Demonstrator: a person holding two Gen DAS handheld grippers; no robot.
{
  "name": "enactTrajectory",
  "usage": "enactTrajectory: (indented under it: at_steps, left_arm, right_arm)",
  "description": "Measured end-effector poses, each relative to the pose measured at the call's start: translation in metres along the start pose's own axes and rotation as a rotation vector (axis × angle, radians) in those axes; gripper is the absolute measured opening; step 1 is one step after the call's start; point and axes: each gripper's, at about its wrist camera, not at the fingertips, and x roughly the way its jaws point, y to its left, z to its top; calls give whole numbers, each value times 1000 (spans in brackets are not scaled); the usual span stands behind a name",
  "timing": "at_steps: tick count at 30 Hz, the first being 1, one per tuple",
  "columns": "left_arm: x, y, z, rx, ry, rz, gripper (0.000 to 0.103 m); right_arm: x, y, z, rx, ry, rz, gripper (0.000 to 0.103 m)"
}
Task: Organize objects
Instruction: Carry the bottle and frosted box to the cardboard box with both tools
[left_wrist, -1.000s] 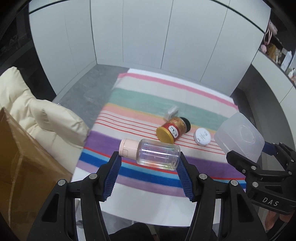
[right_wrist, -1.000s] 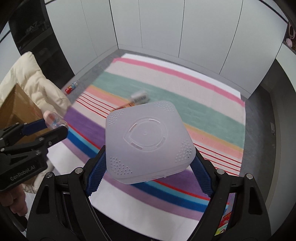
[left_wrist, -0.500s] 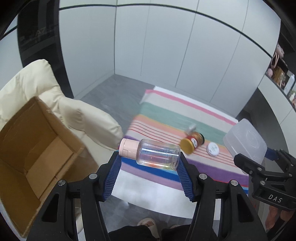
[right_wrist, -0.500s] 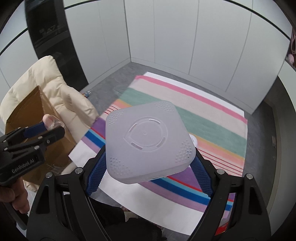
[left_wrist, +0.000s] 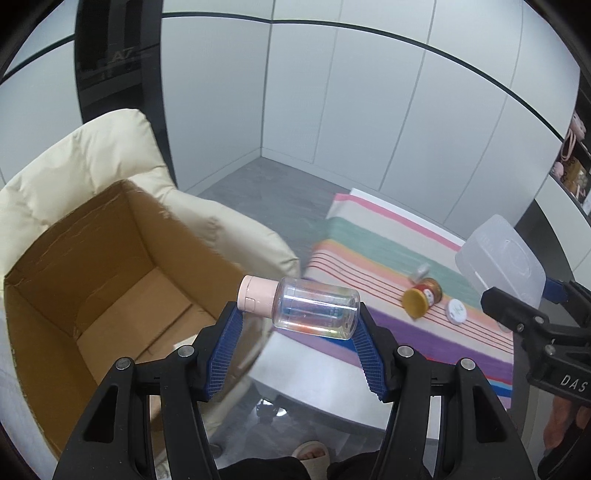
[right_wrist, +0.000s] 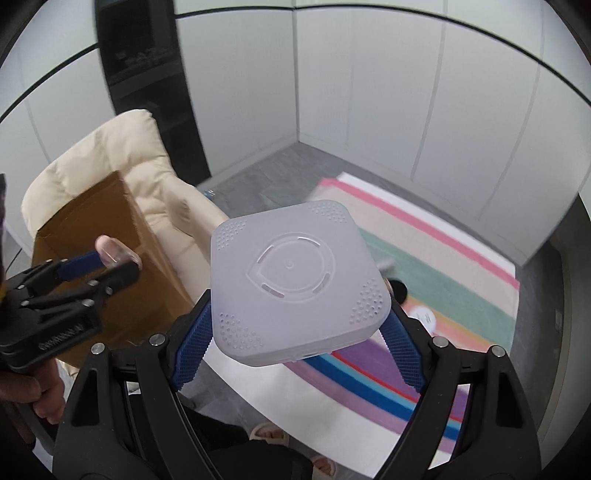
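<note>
Both grippers now hang beside the cardboard box (left_wrist: 110, 295), left gripper (left_wrist: 295, 325) clamped endwise on a light, slippery clear bottle (left_wrist: 314, 312), right gripper (right_wrist: 299, 332) squeezing a stiff frosted plastic container (right_wrist: 295, 280) at its sides.

left tool (left_wrist: 297, 323): pointing down and forward, blue pads clamped end to end on a clear bottle (left_wrist: 316, 312) with a pink cap, bottle lying crosswise, held in the air
right tool (right_wrist: 297, 334): pointing down and forward, blue pads pressed on two opposite sides of a frosted square container (right_wrist: 297, 282), carried off the surface
left hand (right_wrist: 35, 397): bare fingers wrapped on the tool's grip, low at the left of the right wrist view
feet: sandalled toes (left_wrist: 308, 452) visible below the tools
</note>
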Motion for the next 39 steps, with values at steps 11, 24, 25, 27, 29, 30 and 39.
enactTrajectory:
  at_steps: [11,24,25,27,29,30,39]
  left_arm:
    - [-11,56,-6,-62,-10,85,61]
    - [-24,121,-22,-130,9,168,62]
    - [-25,124,-24,-134,8,177,62]
    - [-29,130,-27,-142,5,190,64]
    - [-33,136,-30,-146,-1,203,67]
    - [-35,138,-32,-146,-3,211,69]
    - [-54,171,-45,-173,-45,354,103]
  right_arm:
    - [21,55,13,-66,19,83,87]
    - [37,132,22,-173,37,171,87]
    - [38,137,22,-180,39,176,87]
    - [39,150,21,-196,42,185,87]
    - [43,161,23,-209,47,193,87]
    - [44,167,23,-215,50,198,87]
    - [53,208,25,-264,60,228,87]
